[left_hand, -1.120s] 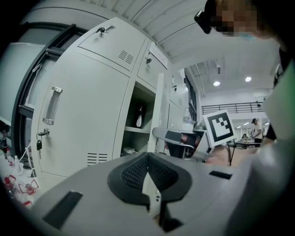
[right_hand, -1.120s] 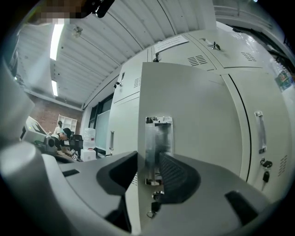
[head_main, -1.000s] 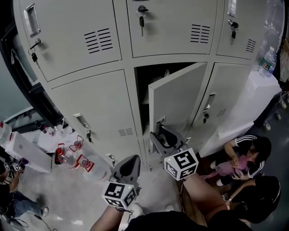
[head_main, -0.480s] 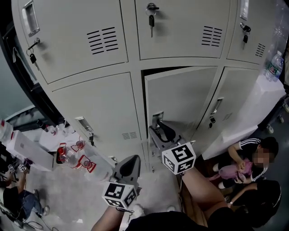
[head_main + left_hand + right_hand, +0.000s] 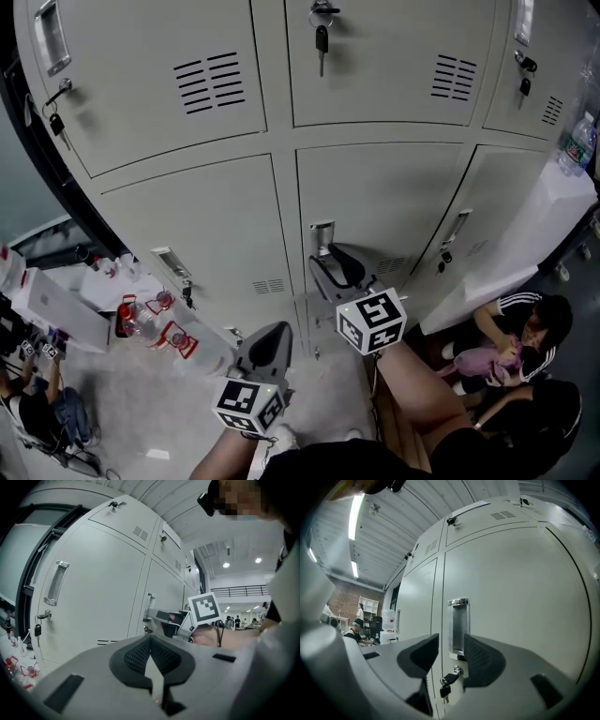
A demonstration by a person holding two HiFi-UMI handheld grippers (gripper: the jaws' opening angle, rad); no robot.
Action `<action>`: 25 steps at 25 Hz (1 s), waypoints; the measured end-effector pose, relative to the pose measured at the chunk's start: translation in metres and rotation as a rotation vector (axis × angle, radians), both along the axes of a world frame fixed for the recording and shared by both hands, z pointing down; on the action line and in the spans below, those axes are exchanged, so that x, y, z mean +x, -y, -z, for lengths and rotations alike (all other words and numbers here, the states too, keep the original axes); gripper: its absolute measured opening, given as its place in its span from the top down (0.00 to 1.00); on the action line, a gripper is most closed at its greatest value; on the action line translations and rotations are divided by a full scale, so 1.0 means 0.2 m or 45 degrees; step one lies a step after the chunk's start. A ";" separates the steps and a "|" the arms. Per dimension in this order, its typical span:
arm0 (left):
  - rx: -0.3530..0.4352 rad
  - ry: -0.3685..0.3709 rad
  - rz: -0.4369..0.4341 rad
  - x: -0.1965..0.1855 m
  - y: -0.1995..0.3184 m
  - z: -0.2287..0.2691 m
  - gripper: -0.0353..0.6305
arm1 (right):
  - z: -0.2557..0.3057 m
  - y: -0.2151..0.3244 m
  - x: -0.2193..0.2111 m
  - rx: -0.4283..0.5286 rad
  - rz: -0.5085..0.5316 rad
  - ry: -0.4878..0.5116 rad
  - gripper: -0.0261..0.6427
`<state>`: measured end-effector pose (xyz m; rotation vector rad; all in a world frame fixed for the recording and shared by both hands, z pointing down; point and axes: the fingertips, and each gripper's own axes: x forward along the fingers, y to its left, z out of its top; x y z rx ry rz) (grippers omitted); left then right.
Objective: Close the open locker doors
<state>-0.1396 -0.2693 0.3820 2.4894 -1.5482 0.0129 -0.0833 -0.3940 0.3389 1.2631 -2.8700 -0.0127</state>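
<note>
The grey lockers fill the head view, and the lower middle door (image 5: 380, 202) now lies flush with its neighbours. My right gripper (image 5: 330, 266) is right in front of that door, just under its recessed handle (image 5: 322, 235). Its jaws are open and have just been opening; nothing is gripped. In the right gripper view the handle (image 5: 458, 626) and a hanging key (image 5: 446, 689) show through the gap of the right gripper (image 5: 451, 657). My left gripper (image 5: 267, 345) hangs lower left, away from the doors, and is shut and empty, as the left gripper (image 5: 151, 651) view shows.
A person (image 5: 514, 336) sits on the floor at the right, below a white tabletop (image 5: 548, 220) carrying a bottle (image 5: 575, 142). Several water bottles (image 5: 150, 323) and a white box (image 5: 54, 314) lie on the floor at left. Keys (image 5: 321, 37) hang from the upper doors.
The lower middle door swung from half open to flush shut. My right gripper moved forward with it toward the locker face. The left gripper stayed about where it was.
</note>
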 end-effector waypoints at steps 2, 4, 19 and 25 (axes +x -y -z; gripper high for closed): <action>-0.001 0.002 0.003 0.00 0.01 0.00 0.94 | 0.00 0.00 0.00 -0.001 0.008 0.003 0.72; -0.002 0.004 0.007 0.00 0.01 0.00 0.94 | 0.00 0.00 -0.01 0.000 0.018 0.002 0.72; 0.001 0.026 0.051 0.02 -0.04 0.02 0.94 | -0.04 -0.02 0.06 -0.054 0.053 0.027 0.72; -0.006 0.028 0.092 0.07 -0.10 0.02 0.94 | -0.09 -0.13 0.15 -0.078 0.109 0.010 0.95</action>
